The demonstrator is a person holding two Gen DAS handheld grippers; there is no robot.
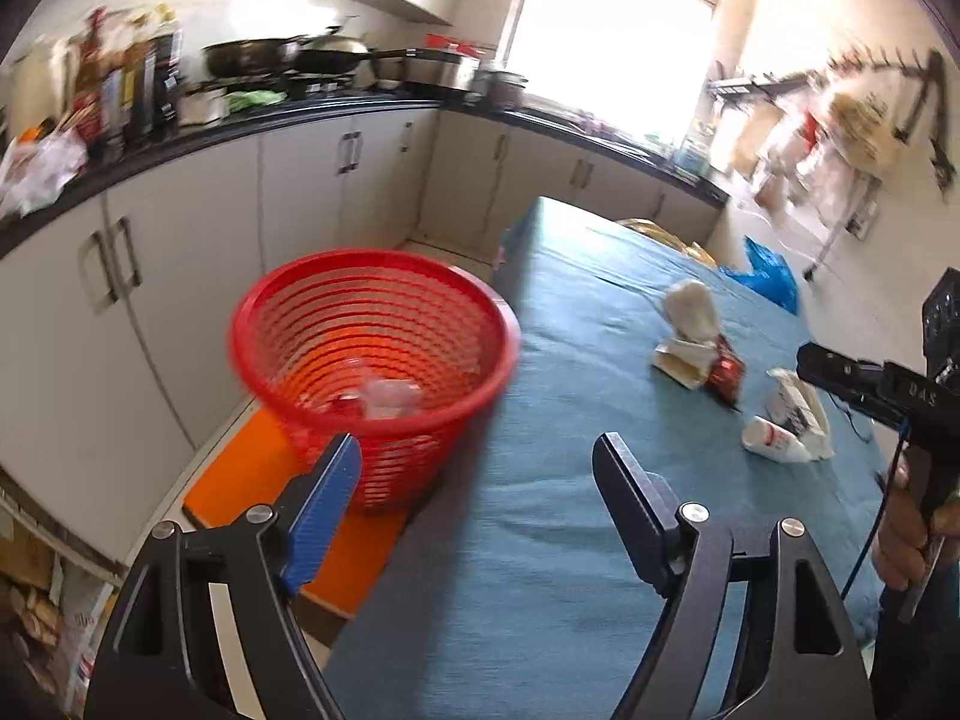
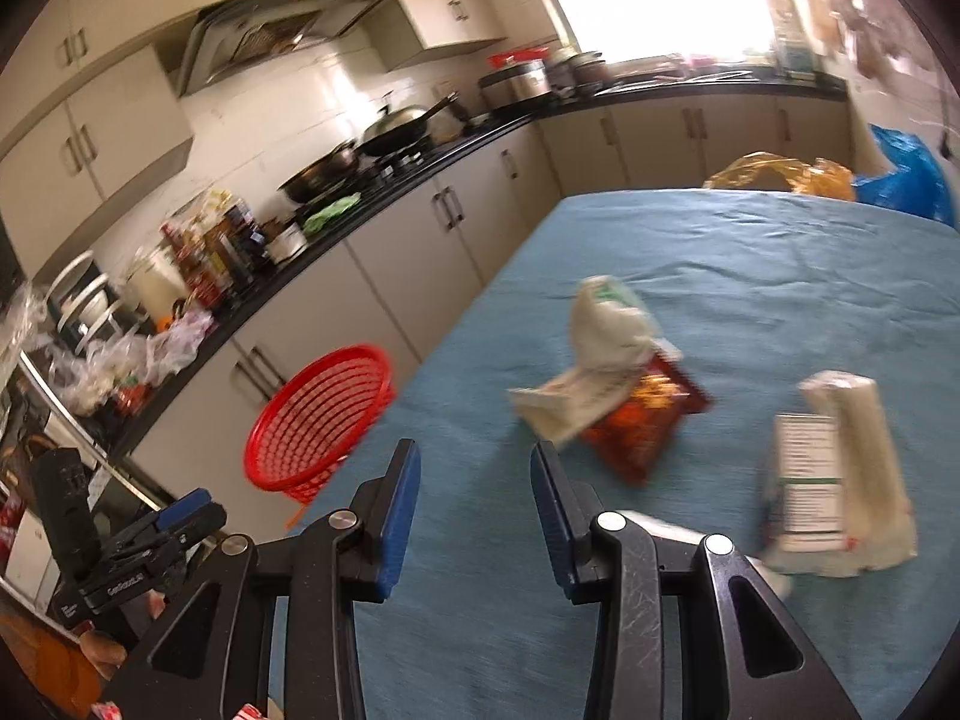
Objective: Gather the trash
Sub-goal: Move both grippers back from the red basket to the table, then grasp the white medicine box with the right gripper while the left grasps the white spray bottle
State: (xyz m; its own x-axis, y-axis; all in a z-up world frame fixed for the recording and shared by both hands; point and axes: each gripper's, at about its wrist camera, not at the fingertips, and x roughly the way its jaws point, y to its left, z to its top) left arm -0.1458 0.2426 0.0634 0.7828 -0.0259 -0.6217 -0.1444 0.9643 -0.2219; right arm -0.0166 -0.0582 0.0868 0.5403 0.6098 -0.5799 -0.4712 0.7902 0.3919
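Note:
A red mesh basket (image 1: 372, 360) stands on an orange stool beside the table's left edge, with a few pieces of trash inside; it also shows in the right wrist view (image 2: 321, 420). My left gripper (image 1: 477, 456) is open and empty, close to the basket's near rim. On the blue tablecloth (image 2: 750, 276) lie a crumpled white wrapper (image 2: 606, 324), a red snack packet (image 2: 648, 420) and a white carton (image 2: 840, 480). My right gripper (image 2: 474, 480) is open and empty, just left of the trash. The carton also shows in the left wrist view (image 1: 792, 414).
Kitchen cabinets and a dark counter (image 1: 240, 120) with pans and bottles run behind the basket. An orange bag (image 2: 780, 174) and a blue bag (image 2: 906, 174) sit beyond the table's far end. The right gripper's body (image 1: 882, 390) shows at the right edge.

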